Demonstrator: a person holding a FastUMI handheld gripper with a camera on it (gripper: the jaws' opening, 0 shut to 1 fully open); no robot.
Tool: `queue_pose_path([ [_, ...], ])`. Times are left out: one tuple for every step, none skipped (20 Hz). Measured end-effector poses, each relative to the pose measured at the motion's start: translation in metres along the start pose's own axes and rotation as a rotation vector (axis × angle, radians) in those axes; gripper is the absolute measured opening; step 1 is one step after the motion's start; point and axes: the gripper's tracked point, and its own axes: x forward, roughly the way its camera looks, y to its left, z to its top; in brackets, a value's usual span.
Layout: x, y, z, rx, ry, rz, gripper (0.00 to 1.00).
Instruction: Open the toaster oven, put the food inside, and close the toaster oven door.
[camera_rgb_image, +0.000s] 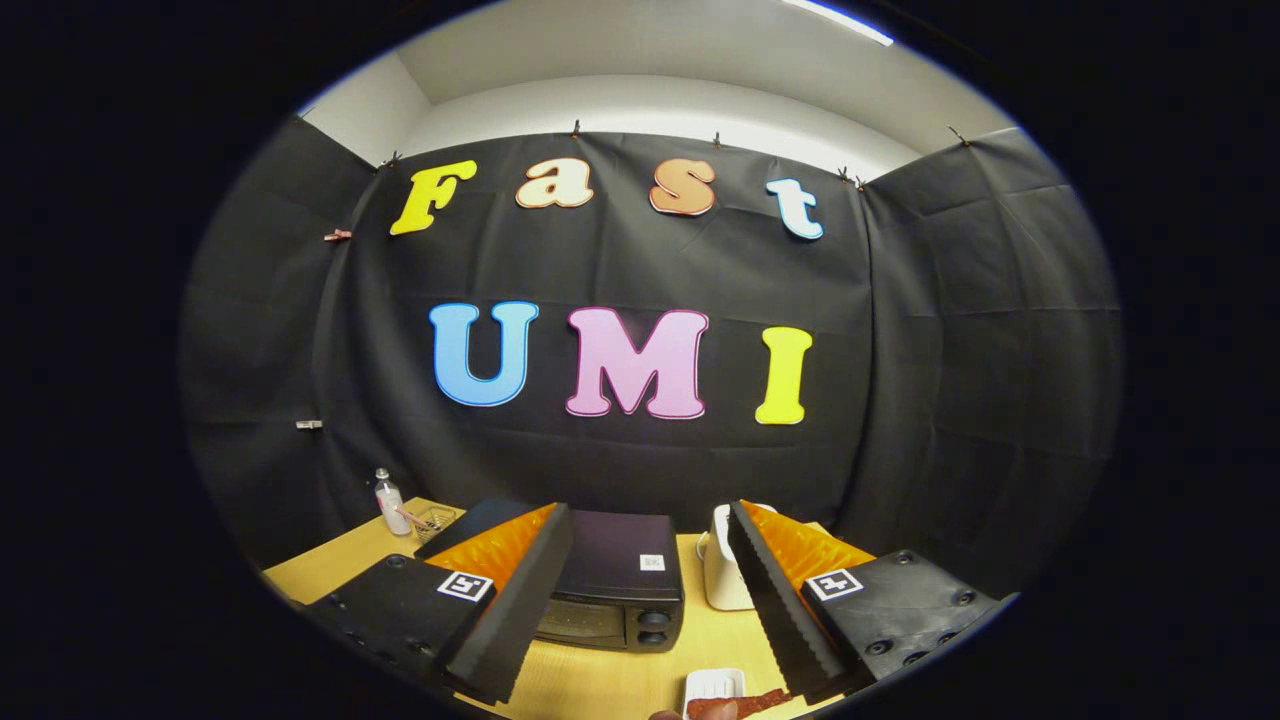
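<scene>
Your gripper (650, 590) fills the bottom of the frame with its fingers spread wide and nothing between them, held high above the wooden table (620, 680). Beyond the fingers, low in the centre, sits the toaster oven (622, 585) with its door apparently closed, and a white jug (722, 575) stands just to its right. At the very bottom edge lies a white tray (714, 686) with a reddish-brown strip of food (745, 704) beside it, while a small bottle (388, 500) stands at lower left.

Recording booth, black cloth walls (900, 350) clipped up, wooden table (620, 680), probably a lab room
</scene>
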Motion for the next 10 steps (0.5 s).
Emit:
queue_pose_path([
  [0.004, 0.006, -0.002, 0.005, 0.000, 0.004, 0.97],
  [0.008, 0.011, -0.005, 0.012, 0.001, 0.005, 0.97],
  [0.012, 0.016, -0.009, 0.018, 0.002, 0.009, 0.97],
  [0.016, 0.021, -0.013, 0.023, 0.000, 0.009, 0.97],
  [0.020, 0.027, -0.018, 0.030, 0.002, 0.010, 0.97],
  [0.026, 0.034, -0.024, 0.037, 0.003, 0.013, 0.97],
  [0.030, 0.043, -0.032, 0.046, 0.011, 0.023, 0.97],
  [0.035, 0.055, -0.043, 0.059, 0.027, 0.040, 0.97],
  [0.040, 0.065, -0.053, 0.067, 0.043, 0.050, 0.98],
  [0.046, 0.072, -0.065, 0.071, 0.061, 0.052, 0.98],
])
